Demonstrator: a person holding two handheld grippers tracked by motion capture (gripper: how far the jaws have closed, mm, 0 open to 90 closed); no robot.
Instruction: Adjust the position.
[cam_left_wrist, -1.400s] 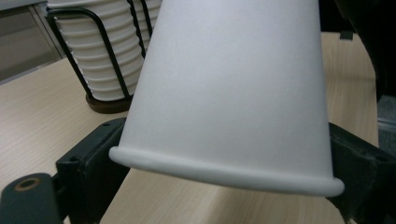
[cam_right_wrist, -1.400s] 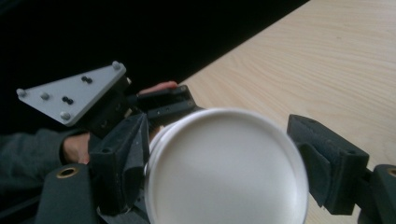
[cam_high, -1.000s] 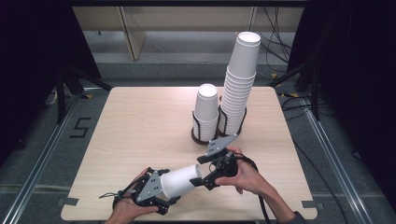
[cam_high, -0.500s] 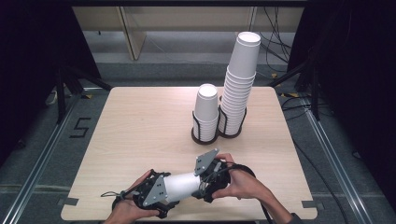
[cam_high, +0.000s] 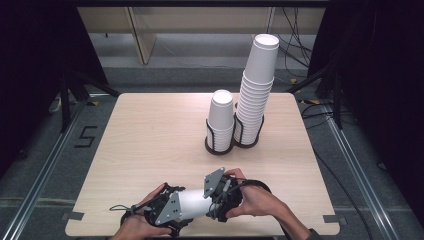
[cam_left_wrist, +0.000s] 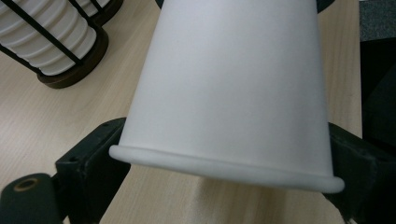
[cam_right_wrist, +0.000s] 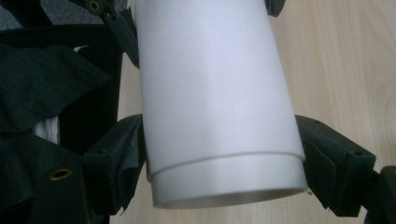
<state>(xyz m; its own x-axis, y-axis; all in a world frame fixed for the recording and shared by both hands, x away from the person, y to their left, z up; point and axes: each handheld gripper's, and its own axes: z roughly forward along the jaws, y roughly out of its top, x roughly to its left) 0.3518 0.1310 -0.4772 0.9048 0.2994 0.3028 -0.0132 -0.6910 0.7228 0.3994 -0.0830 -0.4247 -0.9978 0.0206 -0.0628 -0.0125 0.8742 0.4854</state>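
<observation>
A white paper cup (cam_high: 192, 202) lies on its side just above the table's front edge, held between both grippers. My left gripper (cam_high: 172, 212) is shut on the cup's rim end; in the left gripper view the cup (cam_left_wrist: 233, 84) spans the gap between the black jaws of that gripper (cam_left_wrist: 224, 158). My right gripper (cam_high: 214, 196) is shut on the narrow base end. In the right gripper view the cup (cam_right_wrist: 210, 84) shows a thin seam line near its base, where this gripper (cam_right_wrist: 224, 156) holds it. A hand wraps each gripper.
A short stack of white cups (cam_high: 221, 117) and a tall leaning stack (cam_high: 257, 85) stand in black wire holders (cam_high: 220, 146) at the table's back right. The short stack (cam_left_wrist: 46, 37) also shows in the left gripper view. The wooden table (cam_high: 150, 135) has open room at left.
The right gripper has come down and left toward the front edge, closing in on the left gripper. Less of the cup shows between them. The stacks have not moved.
</observation>
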